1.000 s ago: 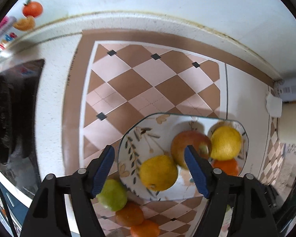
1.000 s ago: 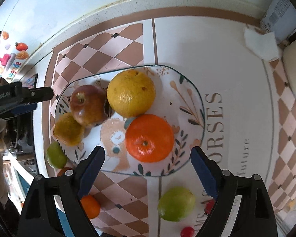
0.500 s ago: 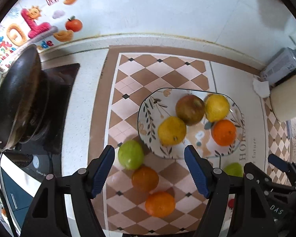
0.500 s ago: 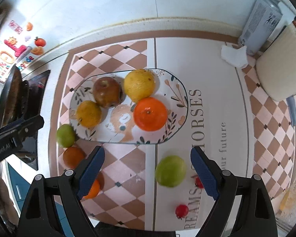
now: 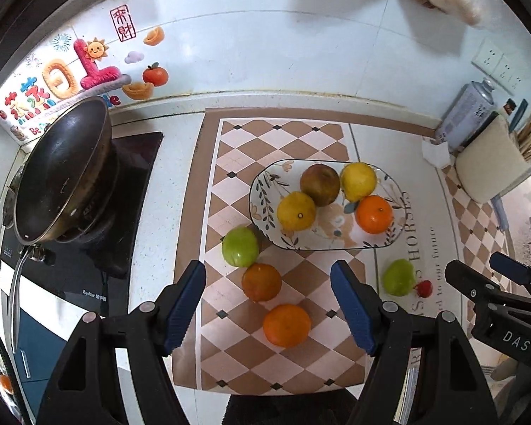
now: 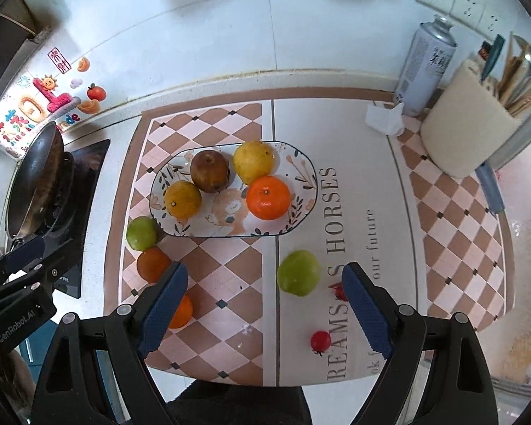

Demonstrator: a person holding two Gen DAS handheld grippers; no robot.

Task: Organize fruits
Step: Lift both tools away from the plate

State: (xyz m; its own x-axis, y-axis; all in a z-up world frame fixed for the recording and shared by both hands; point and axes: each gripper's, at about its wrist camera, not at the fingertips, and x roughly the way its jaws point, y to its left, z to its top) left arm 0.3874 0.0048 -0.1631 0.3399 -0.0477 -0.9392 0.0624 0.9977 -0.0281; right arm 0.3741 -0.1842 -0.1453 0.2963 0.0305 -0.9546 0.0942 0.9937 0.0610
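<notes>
A patterned oval plate [image 5: 262, 191] [image 6: 304, 184] holds a brown apple [image 5: 319, 184] [image 6: 209, 171], two yellow citrus [image 5: 296, 211] [image 5: 358, 181] and an orange [image 5: 374, 214] [image 6: 268, 197]. On the mat beside it lie a green fruit [image 5: 240, 246] [image 6: 141, 232], two oranges [image 5: 261, 282] [image 5: 286, 325], another green fruit [image 5: 399, 277] [image 6: 298, 272] and small red tomatoes [image 6: 320, 341]. My left gripper [image 5: 268, 308] is open and empty, high above the loose oranges. My right gripper [image 6: 265, 311] is open and empty, high above the mat's front.
A black wok [image 5: 60, 173] sits on a stove at the left. A spray can [image 6: 426, 63], a crumpled tissue [image 6: 386, 118] and a cream container with utensils [image 6: 467, 127] stand at the back right. The counter's front edge is near.
Both grippers have pulled back and up from the plate, so the whole counter shows. Both stay open and empty. The fruits have not moved.
</notes>
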